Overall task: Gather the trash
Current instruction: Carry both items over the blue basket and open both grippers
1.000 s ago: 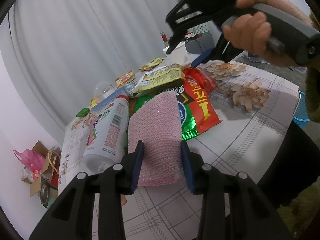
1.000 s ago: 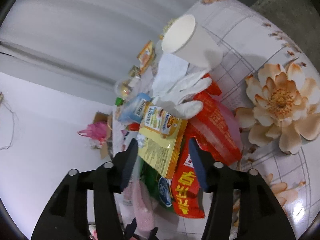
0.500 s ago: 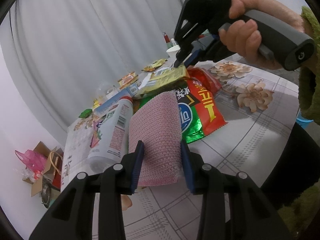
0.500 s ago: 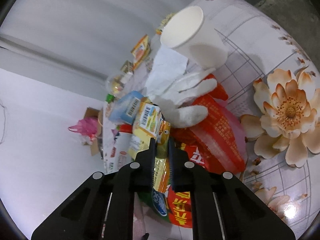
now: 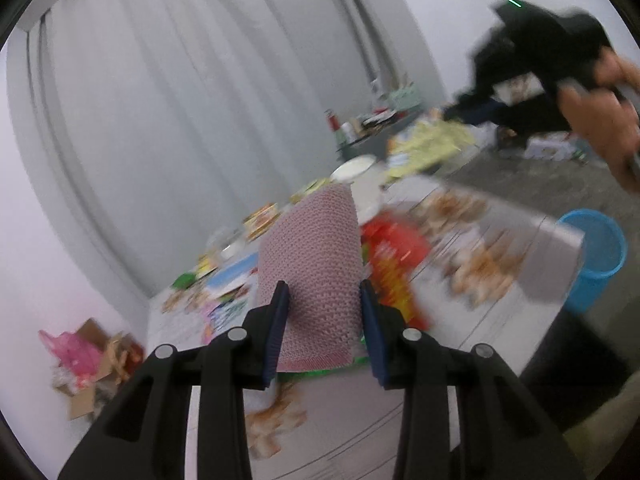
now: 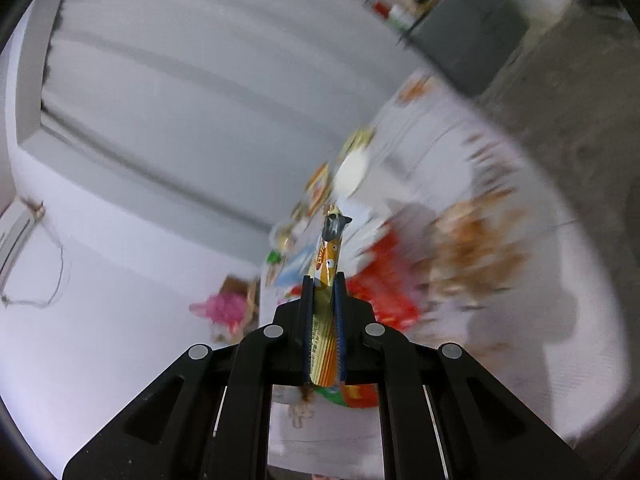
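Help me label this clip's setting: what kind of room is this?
Probably a plain indoor room set up for a tidying recording, not a lived-in home. A table with a floral cloth is strewn with wrappers, a grey curtain hangs behind it, and a blue bin stands on a bare concrete floor.

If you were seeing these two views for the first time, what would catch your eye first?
The pink knitted cloth clamped upright in the left claw fills the left view's centre. In the right view, the right claw pinches a yellow snack wrapper edge-on. Behind both, a blurred table strewn with litter, a blue bin beside it.
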Demonstrator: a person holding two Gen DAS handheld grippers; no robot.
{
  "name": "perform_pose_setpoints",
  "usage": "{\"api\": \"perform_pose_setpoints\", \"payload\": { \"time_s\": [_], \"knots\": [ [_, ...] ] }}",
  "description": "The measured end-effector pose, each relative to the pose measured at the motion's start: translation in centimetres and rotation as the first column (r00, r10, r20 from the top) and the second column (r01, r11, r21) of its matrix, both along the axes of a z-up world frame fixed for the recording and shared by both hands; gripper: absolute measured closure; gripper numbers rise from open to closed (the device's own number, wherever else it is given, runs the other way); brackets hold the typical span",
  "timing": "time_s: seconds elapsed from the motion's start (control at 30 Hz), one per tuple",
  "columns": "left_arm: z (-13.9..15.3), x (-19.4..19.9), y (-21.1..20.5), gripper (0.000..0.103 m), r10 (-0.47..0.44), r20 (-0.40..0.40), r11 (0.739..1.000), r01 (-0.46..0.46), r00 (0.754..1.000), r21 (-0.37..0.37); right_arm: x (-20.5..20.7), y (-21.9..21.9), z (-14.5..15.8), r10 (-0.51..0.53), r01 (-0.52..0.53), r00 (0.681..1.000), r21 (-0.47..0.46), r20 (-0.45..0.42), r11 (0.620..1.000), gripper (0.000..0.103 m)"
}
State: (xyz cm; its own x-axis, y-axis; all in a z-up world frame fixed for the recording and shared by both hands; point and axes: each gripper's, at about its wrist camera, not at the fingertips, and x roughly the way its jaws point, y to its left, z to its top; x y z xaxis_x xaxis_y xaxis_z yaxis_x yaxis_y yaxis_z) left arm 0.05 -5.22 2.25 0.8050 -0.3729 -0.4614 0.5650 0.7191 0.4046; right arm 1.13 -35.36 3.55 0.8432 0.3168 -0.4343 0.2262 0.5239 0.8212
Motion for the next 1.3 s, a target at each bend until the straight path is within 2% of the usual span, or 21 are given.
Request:
{"api": "perform_pose_setpoints", "payload": {
  "time_s": [0.13,0.17,0.23,0.27,0.33,0.37,0.47,0.5,0.6,0.63,0.7,0.73,0.83,0.9,0.93,0.97,1.0,1.07,1.23,1.27,1.3],
  "knots": [
    [2.3,0.4,-3.9,0.068,-0.147,-0.107,0.986,0.137,0.983,-0.094,-7.1,-4.7,0.3,-0.199,0.198,0.98,-0.069,-0.01,0.978,0.095],
    [2.9,0.8,-5.5,0.068,-0.203,-0.166,0.974,0.182,0.965,-0.134,-9.0,-5.8,0.3,-0.256,0.253,0.966,-0.097,-0.02,0.963,0.095],
    [3.7,1.7,-8.7,0.068,-0.297,-0.28,0.947,0.246,0.913,-0.205,-12.9,-8.0,-0.2,-0.383,0.37,0.922,-0.159,-0.057,0.915,0.095],
    [4.0,2.5,-11.4,0.068,-0.359,-0.363,0.926,0.28,0.86,-0.252,-14.9,-9.1,-0.7,-0.44,0.422,0.894,-0.178,-0.078,0.889,0.095],
    [3.8,3.3,-15.4,0.068,-0.418,-0.462,0.905,0.313,0.782,-0.287,-17.5,-10.5,-1.9,-0.515,0.488,0.85,-0.199,-0.113,0.85,0.095],
    [3.5,3.8,-18.6,0.068,-0.449,-0.53,0.893,0.339,0.719,-0.296,-18.6,-11.1,-2.6,-0.549,0.518,0.825,-0.212,-0.132,0.829,0.095],
    [1.4,3.9,-27.1,0.068,-0.491,-0.651,0.864,0.416,0.579,-0.282,-21.8,-13.3,-5.8,-0.639,0.6,0.743,-0.223,-0.201,0.768,0.095],
    [0.5,4.0,-29.7,0.068,-0.485,-0.683,0.863,0.427,0.546,-0.271,-22.3,-13.9,-6.5,-0.653,0.615,0.727,-0.22,-0.214,0.757,0.095],
    [-2.6,2.4,-37.1,0.068,-0.476,-0.729,0.843,0.491,0.492,-0.219,-24.4,-16.4,-9.9,-0.708,0.676,0.647,-0.216,-0.284,0.704,0.094],
    [-3.6,1.7,-39.1,0.068,-0.471,-0.744,0.837,0.507,0.474,-0.207,-24.7,-16.8,-10.6,-0.715,0.688,0.631,-0.209,-0.3,0.695,0.094],
    [-6.3,0.6,-43.1,0.068,-0.448,-0.789,0.827,0.53,0.42,-0.187,-25.0,-17.7,-12.9,-0.727,0.712,0.599,-0.192,-0.335,0.675,0.094],
    [-7.5,0.3,-44.7,0.068,-0.438,-0.803,0.824,0.538,0.404,-0.178,-25.1,-18.0,-13.4,-0.731,0.719,0.586,-0.191,-0.35,0.668,0.093],
    [-11.9,-1.3,-49.1,0.065,-0.395,-0.829,0.823,0.553,0.396,-0.128,-25.2,-19.6,-16.3,-0.741,0.746,0.549,-0.174,-0.386,0.643,0.087],
    [-14.0,-2.1,-51.0,0.058,-0.372,-0.843,0.825,0.555,0.389,-0.108,-25.0,-21.1,-18.7,-0.738,0.755,0.524,-0.169,-0.425,0.633,0.08],
    [-15.1,-2.4,-51.6,0.049,-0.359,-0.85,0.826,0.556,0.386,-0.096,-25.1,-21.6,-19.5,-0.731,0.755,0.515,-0.167,-0.447,0.634,0.073],
    [-16.2,-2.6,-52.4,0.045,-0.337,-0.855,0.83,0.553,0.395,-0.072,-25.1,-22.2,-20.3,-0.724,0.755,0.506,-0.165,-0.469,0.634,0.066],
    [-16.9,-2.9,-52.7,0.045,-0.323,-0.854,0.837,0.544,0.407,-0.057,-25.1,-22.5,-21.3,-0.716,0.759,0.485,-0.164,-0.502,0.63,0.063],
    [-17.4,-3.2,-53.1,0.039,-0.321,-0.853,0.839,0.542,0.411,-0.055,-25.5,-22.4,-22.0,-0.716,0.77,0.465,-0.16,-0.521,0.617,0.062],
    [-16.1,-3.2,-51.7,0.034,-0.363,-0.827,0.825,0.561,0.43,-0.07,-25.6,-21.1,-20.2,-0.749,0.765,0.444,-0.226,-0.491,0.602,0.053],
    [-15.4,-3.1,-51.2,0.034,-0.381,-0.822,0.824,0.559,0.424,-0.093,-25.4,-20.9,-19.7,-0.754,0.759,0.443,-0.245,-0.484,0.603,0.052],
    [-14.5,-2.7,-50.4,0.034,-0.412,-0.82,0.818,0.558,0.398,-0.14,-25.1,-20.7,-19.2,-0.763,0.753,0.439,-0.269,-0.475,0.601,0.05]
  ]
}}
